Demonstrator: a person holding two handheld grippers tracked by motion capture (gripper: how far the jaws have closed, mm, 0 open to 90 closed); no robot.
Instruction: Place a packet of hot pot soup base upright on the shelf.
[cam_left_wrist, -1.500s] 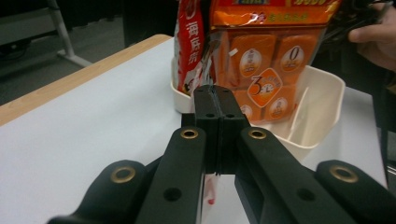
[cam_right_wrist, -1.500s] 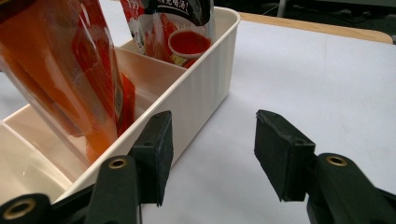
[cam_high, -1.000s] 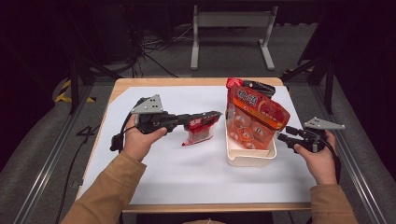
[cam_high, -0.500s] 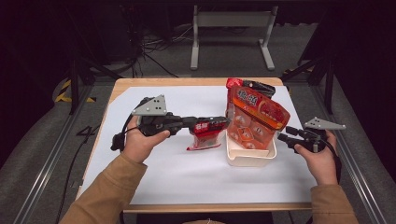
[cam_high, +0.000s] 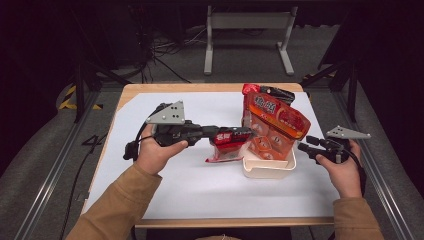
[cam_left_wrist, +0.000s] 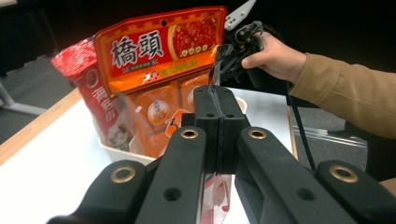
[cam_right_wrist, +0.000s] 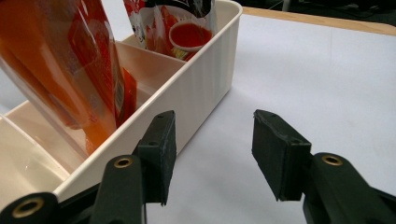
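A: Two packets already upright in the white bin (cam_high: 267, 169); a third, the small red packet (cam_high: 227, 146), clamped at its top edge in the left gripper (cam_high: 239, 134), just short of the bin's near wall.

B: Next: lift over the rim, lower beside the orange packet (cam_high: 274, 125), then release. Right gripper (cam_right_wrist: 212, 154) apart, empty, astride the bin's far wall.

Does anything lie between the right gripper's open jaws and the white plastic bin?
No. In the right gripper view, the right gripper sits beside the white plastic bin with bare white table sheet between its jaws.
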